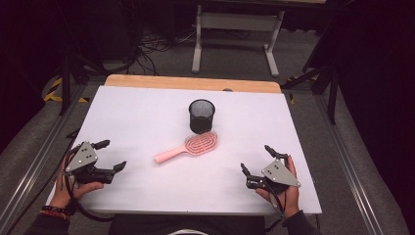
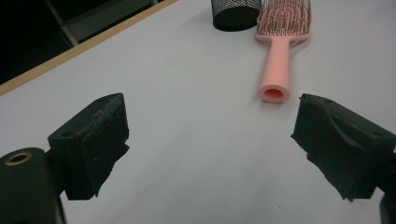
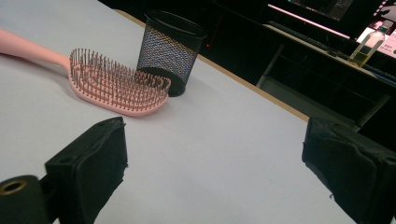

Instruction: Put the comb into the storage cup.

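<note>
A pink hairbrush (image 1: 188,147) lies bristles-up in the middle of the white table (image 1: 137,122), its head touching a black mesh cup (image 1: 201,115) that stands upright behind it. The brush handle (image 2: 275,70) points toward my left gripper (image 1: 111,155), which rests at the table's near left, open, nothing between its jaws. My right gripper (image 1: 255,158) sits at the near right, open and empty too. From the right gripper view the hairbrush (image 3: 116,86) and the mesh cup (image 3: 170,51) lie ahead to the left. The left gripper (image 2: 210,140) faces the handle's hollow end.
The table's wooden far edge (image 1: 193,83) runs behind the cup. Beyond it stand a white desk frame (image 1: 235,34) and floor cables. A dark desk with a bottle (image 3: 369,44) is in the background of the right gripper view.
</note>
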`<state>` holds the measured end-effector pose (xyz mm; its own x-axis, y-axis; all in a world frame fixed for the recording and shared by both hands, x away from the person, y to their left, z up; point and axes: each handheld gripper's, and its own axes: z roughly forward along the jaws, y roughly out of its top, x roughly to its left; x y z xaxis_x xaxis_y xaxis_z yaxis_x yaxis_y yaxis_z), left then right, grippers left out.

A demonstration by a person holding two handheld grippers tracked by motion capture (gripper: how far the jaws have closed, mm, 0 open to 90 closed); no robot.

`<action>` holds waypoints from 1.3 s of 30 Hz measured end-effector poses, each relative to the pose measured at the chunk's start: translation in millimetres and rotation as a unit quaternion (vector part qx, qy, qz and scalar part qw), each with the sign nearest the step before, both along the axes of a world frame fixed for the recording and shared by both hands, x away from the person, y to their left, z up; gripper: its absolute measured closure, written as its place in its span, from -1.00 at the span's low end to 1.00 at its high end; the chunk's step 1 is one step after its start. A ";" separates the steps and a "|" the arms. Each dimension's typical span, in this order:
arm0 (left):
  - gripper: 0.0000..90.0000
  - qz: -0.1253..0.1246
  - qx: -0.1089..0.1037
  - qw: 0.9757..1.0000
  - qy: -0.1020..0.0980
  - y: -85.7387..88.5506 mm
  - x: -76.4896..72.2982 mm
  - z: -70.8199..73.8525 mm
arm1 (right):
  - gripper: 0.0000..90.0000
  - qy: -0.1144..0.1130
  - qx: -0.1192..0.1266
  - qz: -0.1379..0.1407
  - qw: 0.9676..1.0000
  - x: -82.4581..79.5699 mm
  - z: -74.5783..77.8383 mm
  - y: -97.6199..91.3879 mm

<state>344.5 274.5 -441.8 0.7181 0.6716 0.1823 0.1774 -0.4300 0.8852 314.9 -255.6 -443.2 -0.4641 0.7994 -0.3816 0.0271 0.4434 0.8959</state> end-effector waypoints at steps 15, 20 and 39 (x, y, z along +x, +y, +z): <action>-0.71 -0.011 0.008 1.000 0.010 -12.5 16.4 9.7 | -0.84 0.007 -0.004 -0.002 1.000 2.1 -3.1 0.6; -0.70 -0.018 0.020 0.999 0.030 -24.5 28.8 13.3 | -0.84 0.012 -0.008 -0.002 1.000 2.7 -4.6 1.7; -0.59 -0.070 0.068 0.992 0.082 -88.6 67.9 12.8 | -0.85 0.035 -0.019 0.002 0.999 6.0 -9.8 3.9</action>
<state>412.4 185.8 -429.0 0.8305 0.5399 0.1374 0.2436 -0.5737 0.7820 320.8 -251.7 -453.1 -0.4936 0.7829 -0.3787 0.0869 0.4777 0.8742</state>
